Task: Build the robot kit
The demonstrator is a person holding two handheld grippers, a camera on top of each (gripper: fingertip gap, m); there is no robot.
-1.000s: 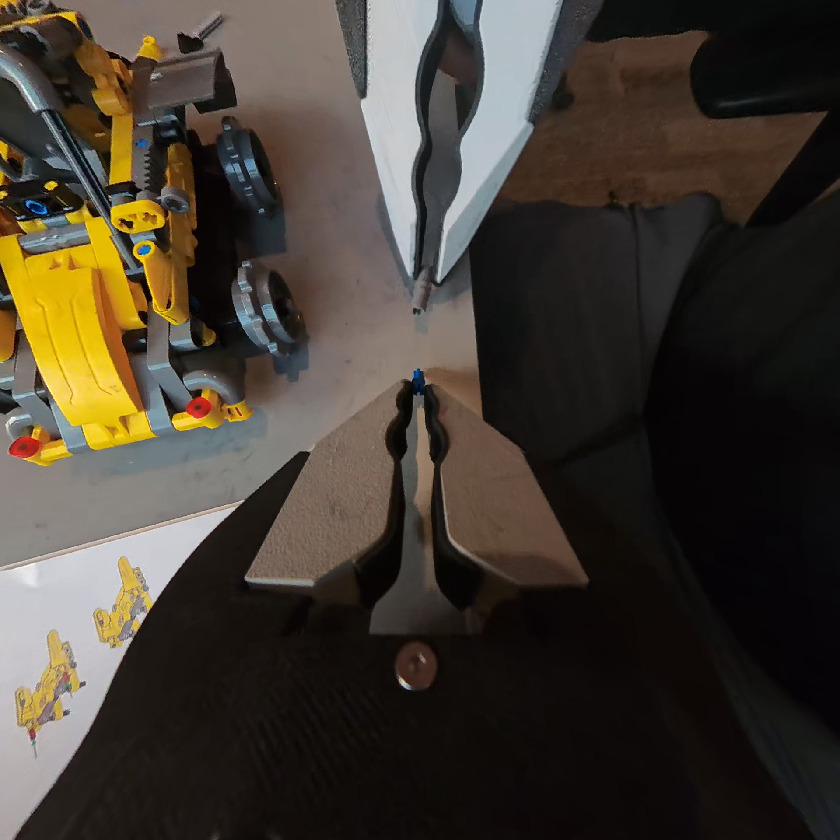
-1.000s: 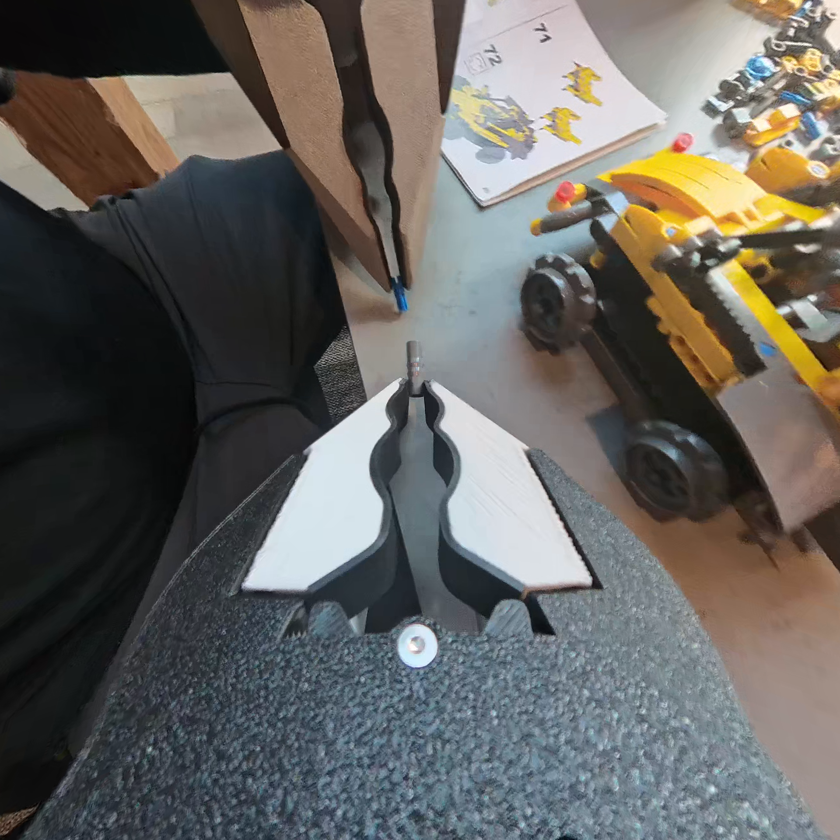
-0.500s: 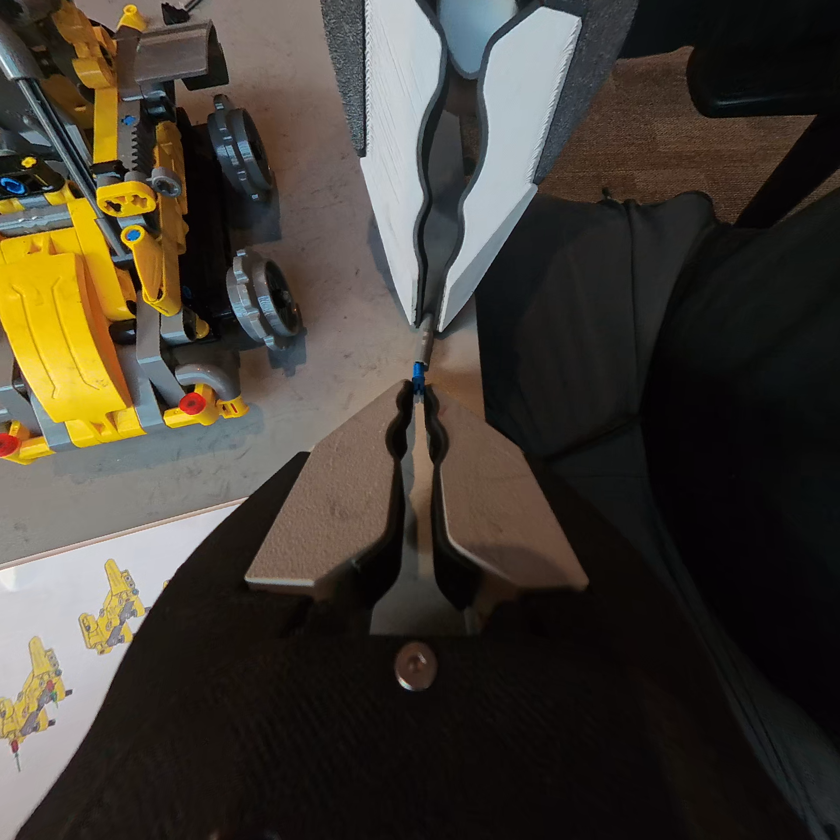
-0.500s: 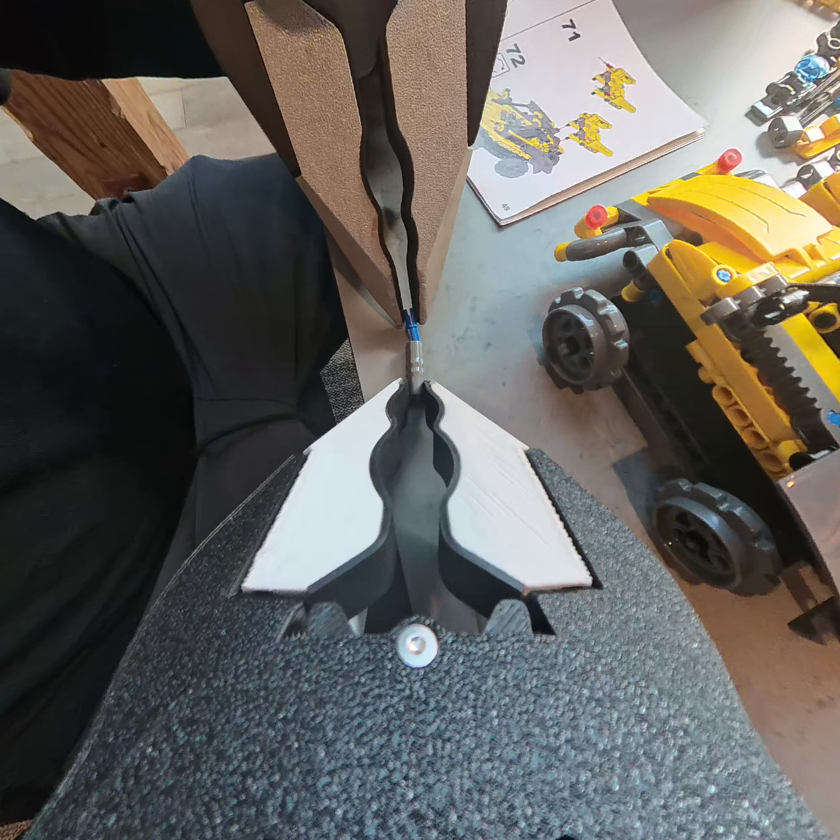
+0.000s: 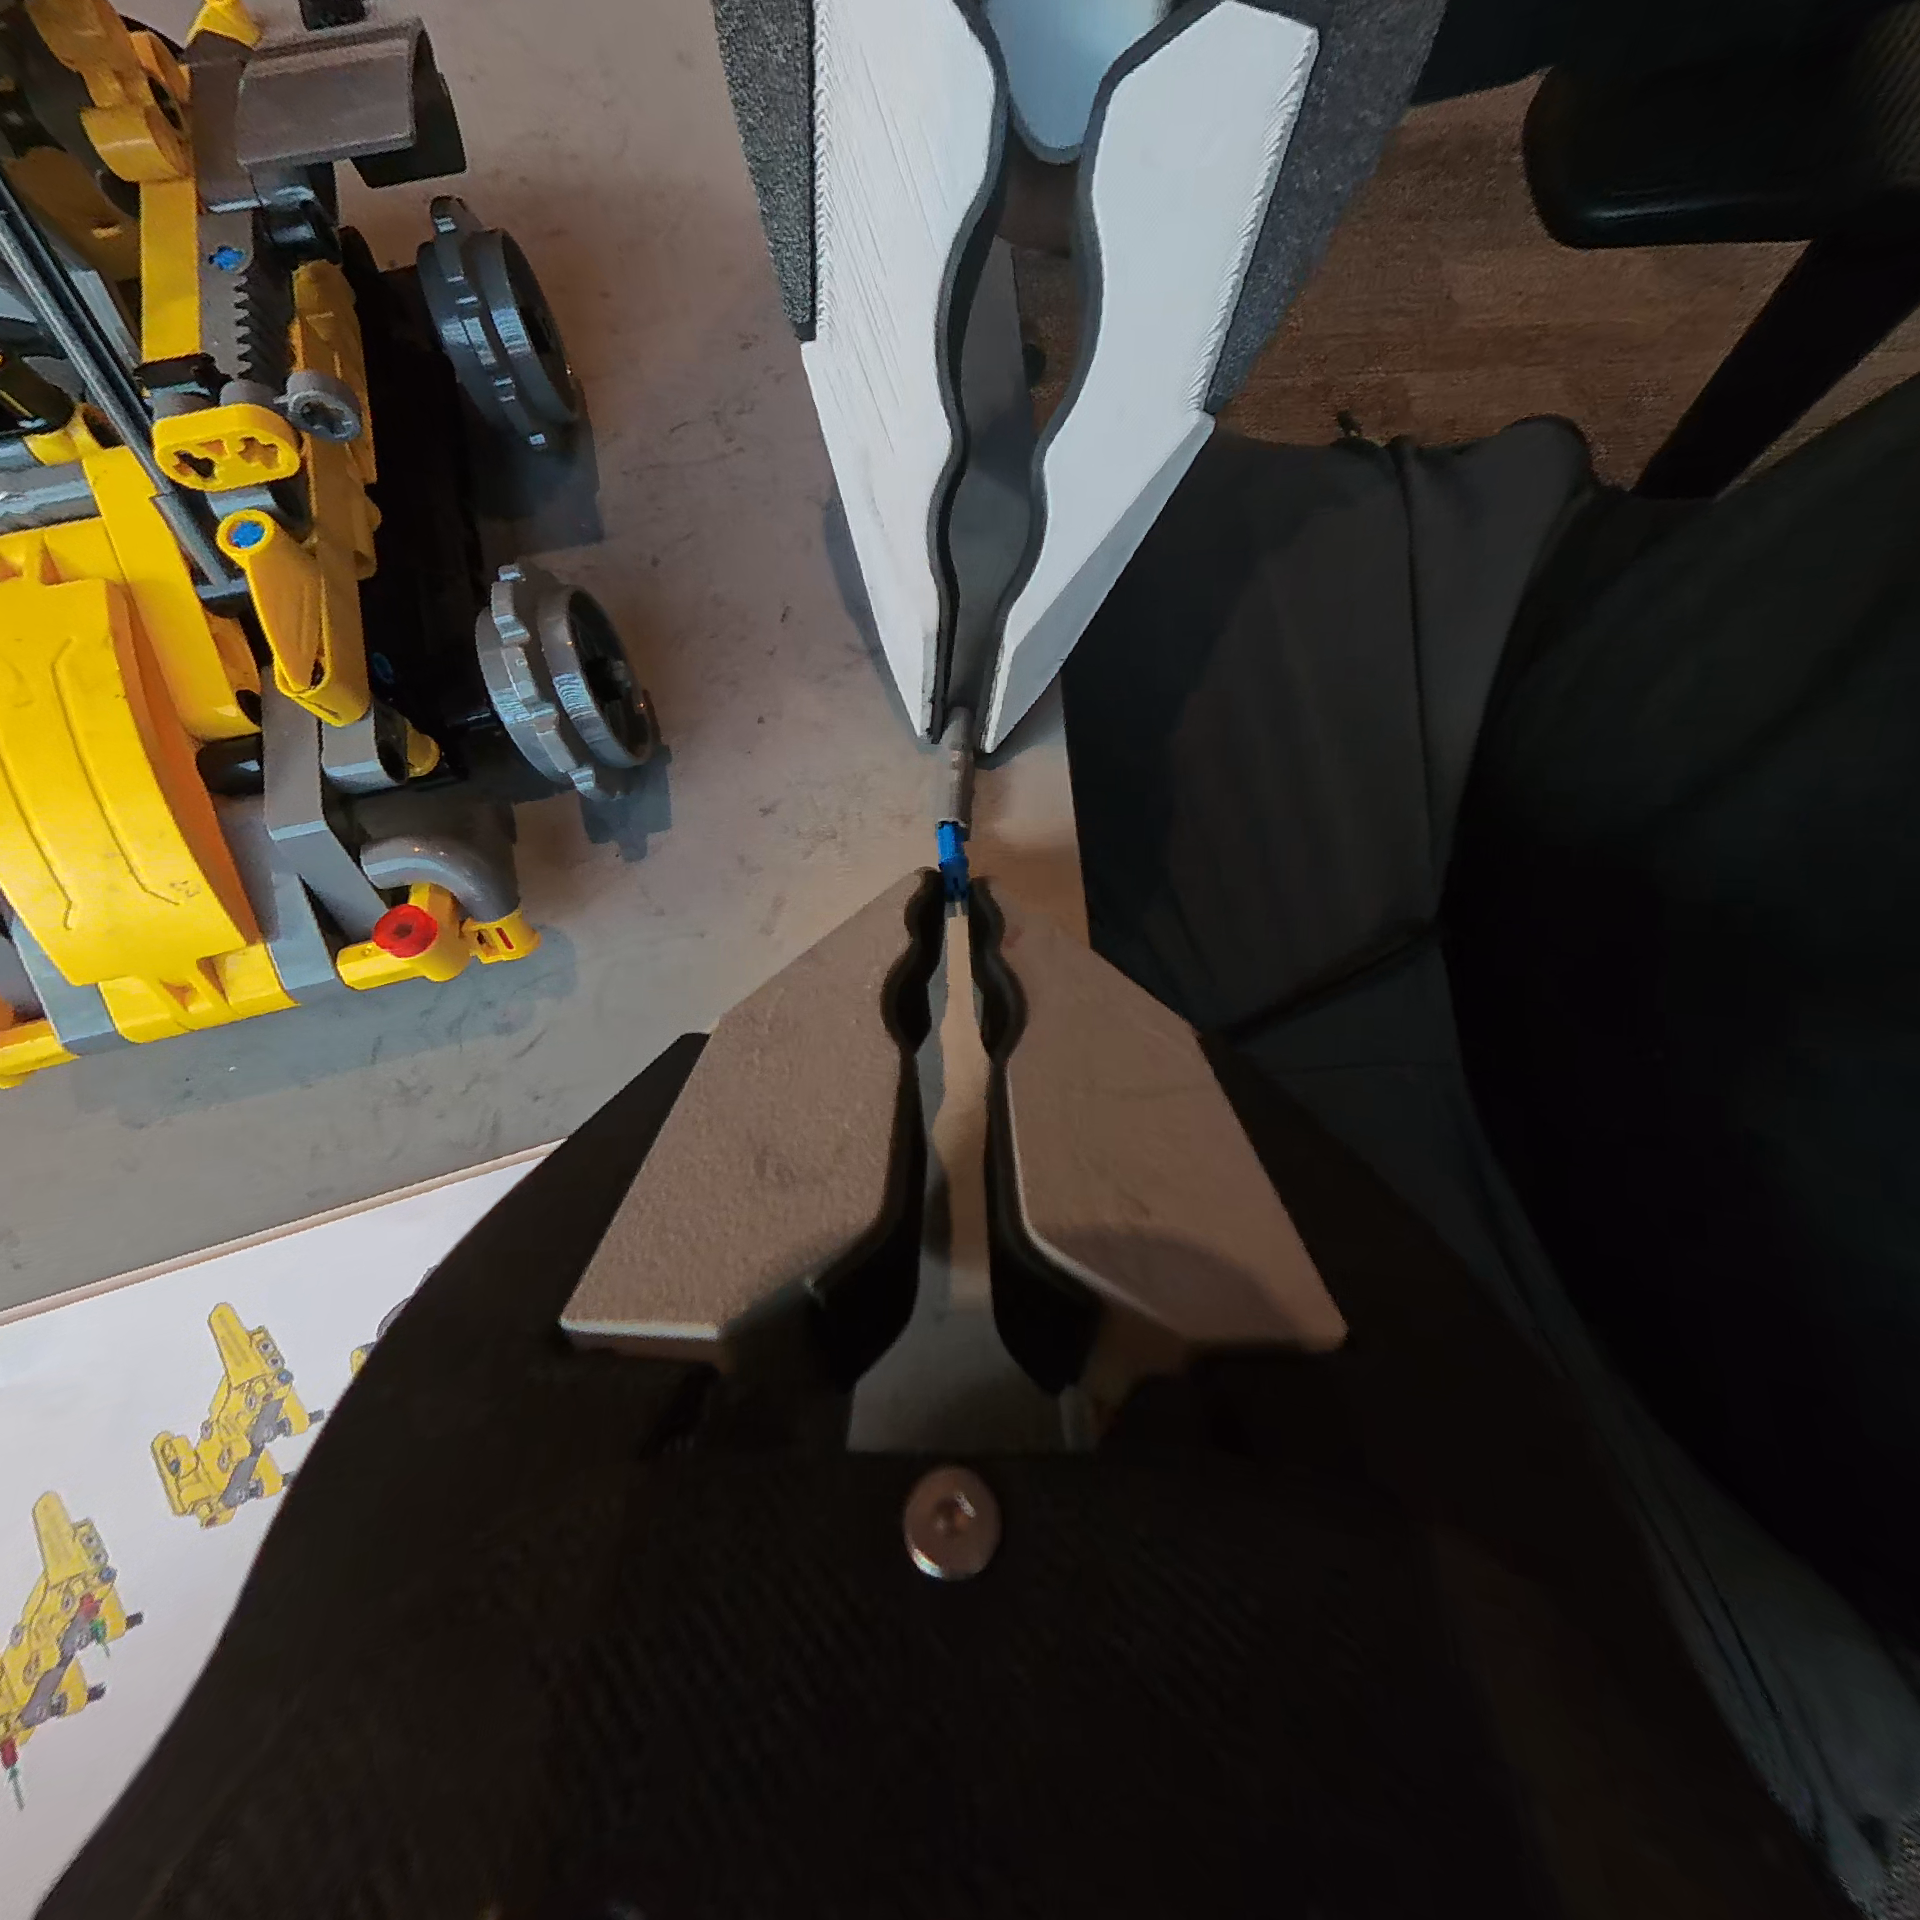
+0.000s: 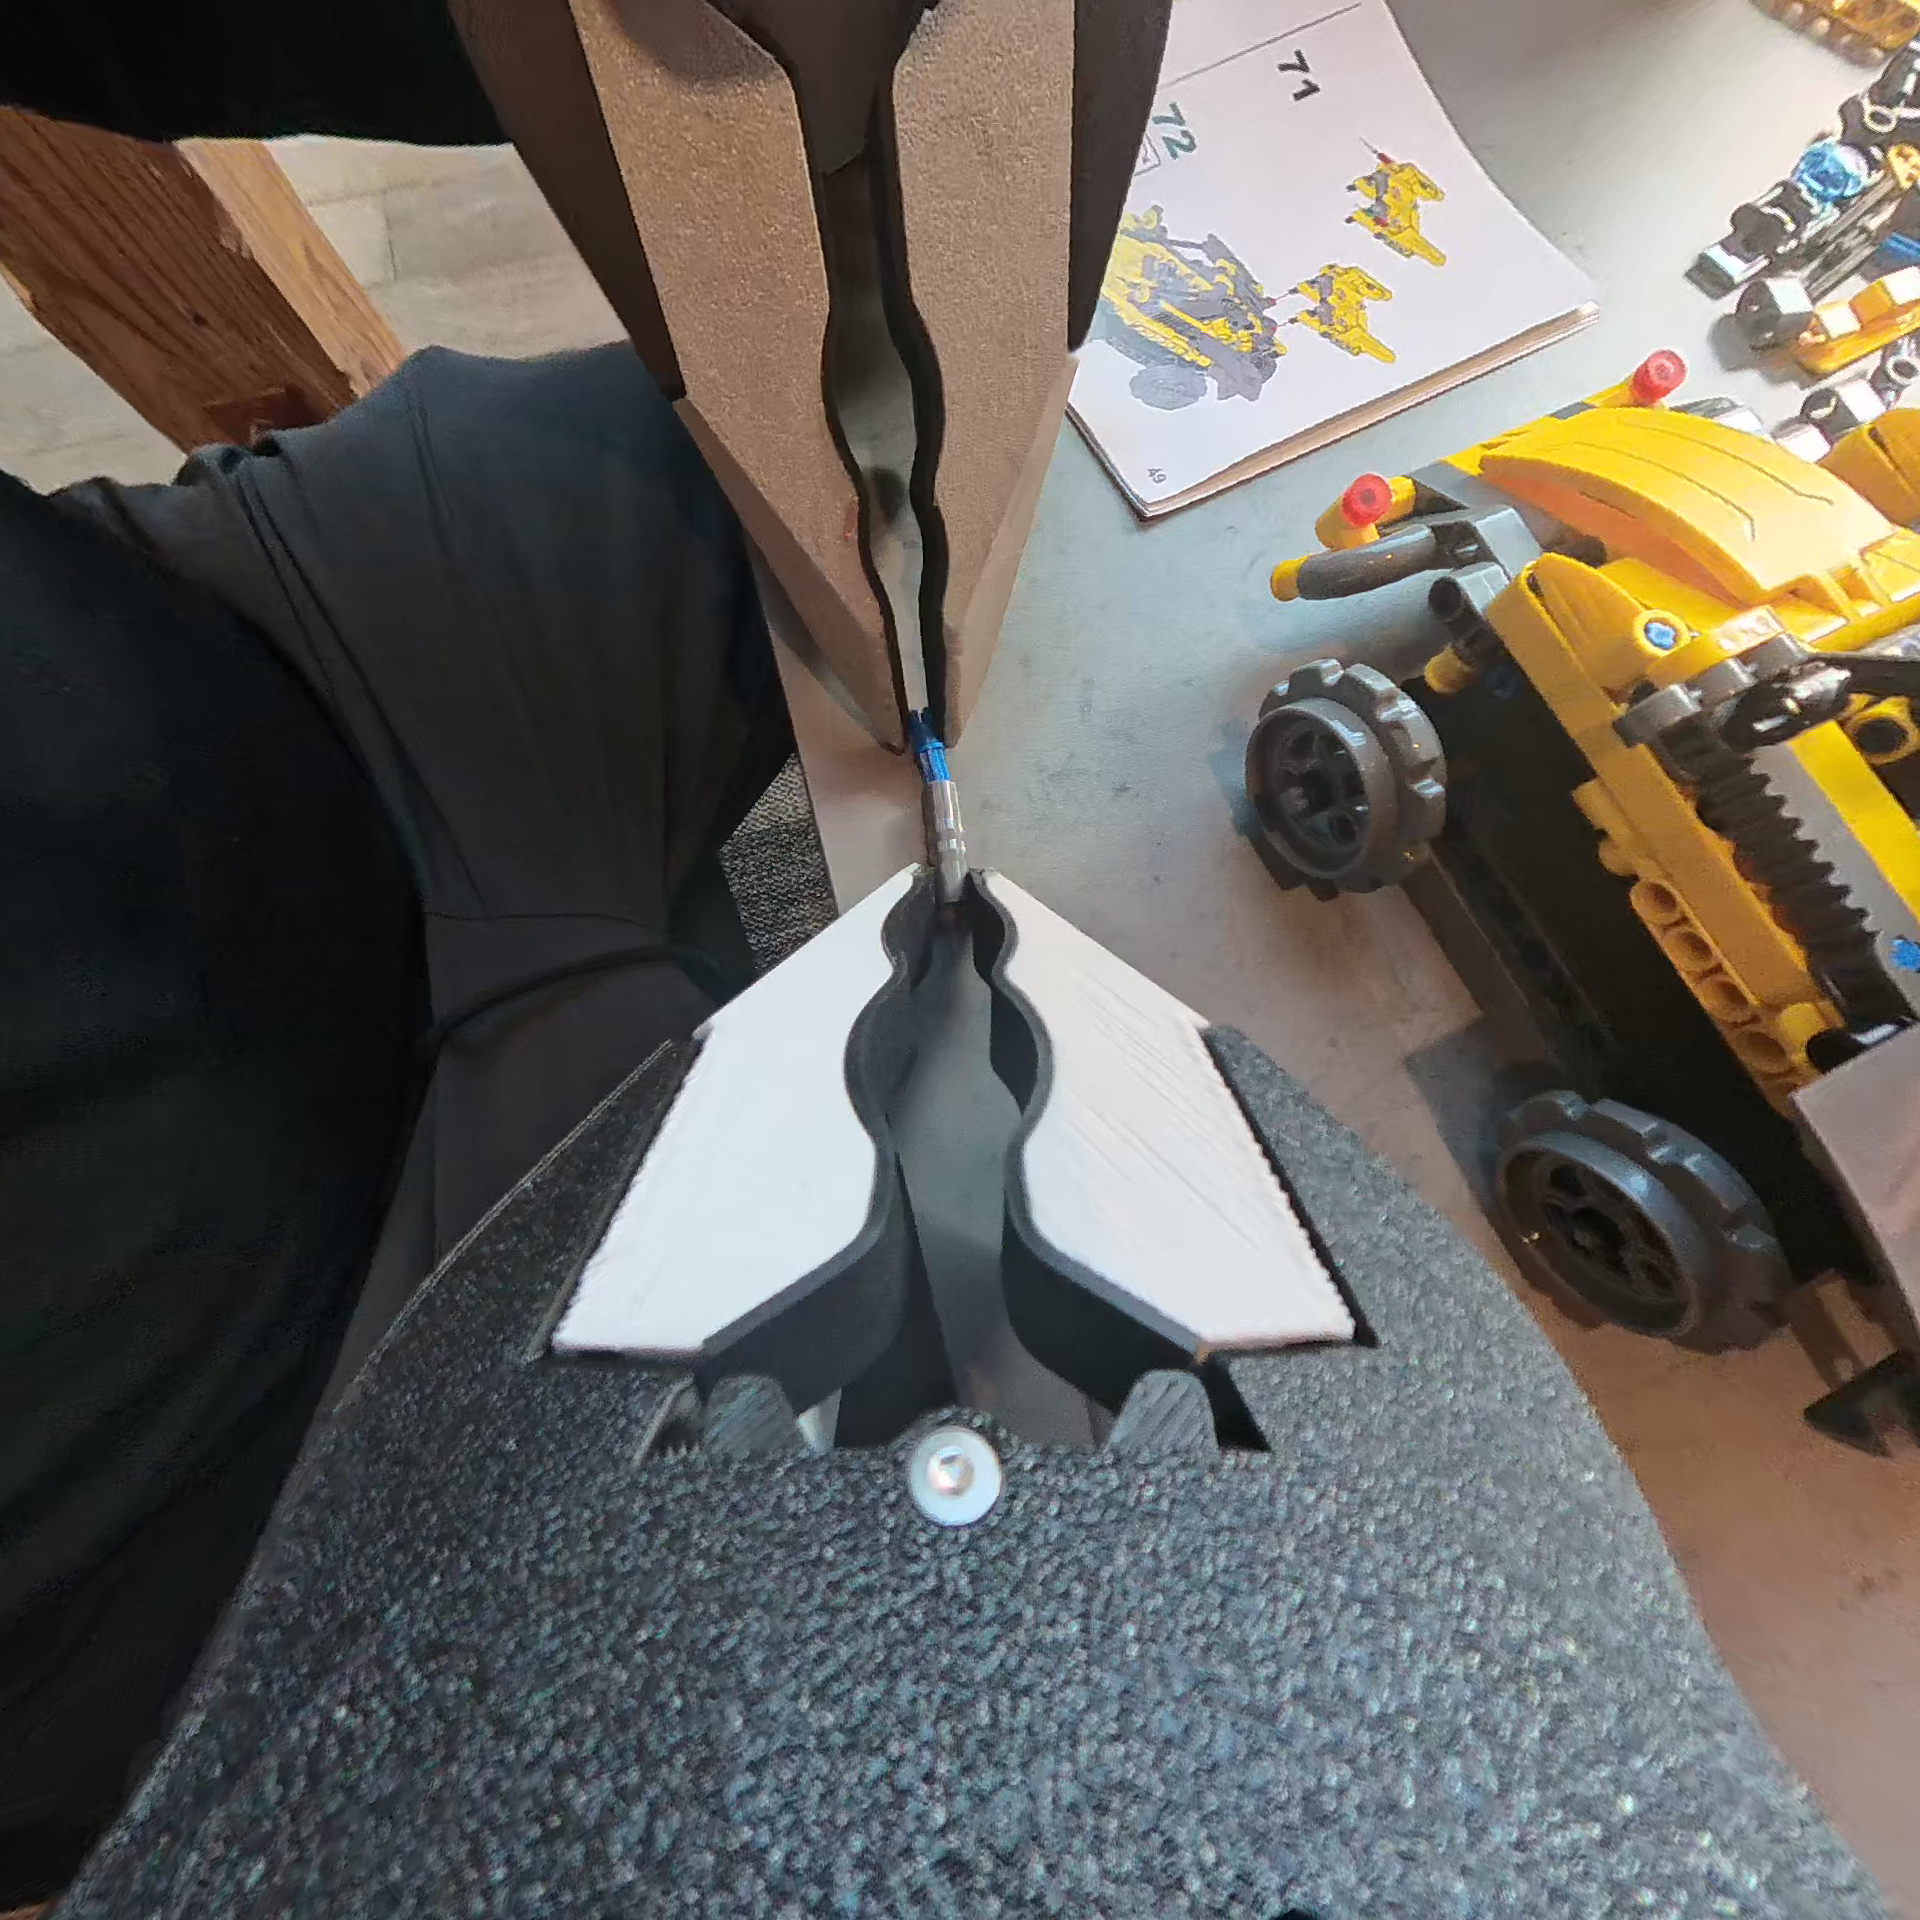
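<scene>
My left gripper (image 5: 951, 902), with tan fingers, is shut on a small blue pin (image 5: 949, 844). My right gripper (image 6: 948, 881), with white fingers, is shut on a short grey axle piece (image 6: 943, 831). The two grippers point tip to tip over the table's near edge. The blue pin (image 6: 923, 750) and the grey axle piece (image 5: 954, 784) meet end to end between them. In the left wrist view the right gripper (image 5: 961, 727) comes down from the top; in the right wrist view the left gripper (image 6: 920, 732) does the same.
A yellow and grey brick-built vehicle (image 5: 156, 644) with dark wheels (image 6: 1340, 774) stands on the grey table (image 5: 727, 644). An open instruction booklet (image 6: 1320, 239) lies beyond it. Loose parts (image 6: 1839, 270) sit at the far right. A person's dark clothing (image 5: 1455, 831) fills the table's near side. Left and right tips are no more than a few centimetres apart.
The two grippers have come together tip to tip. The gap between the blue pin and the grey axle piece has closed, and the two now touch.
</scene>
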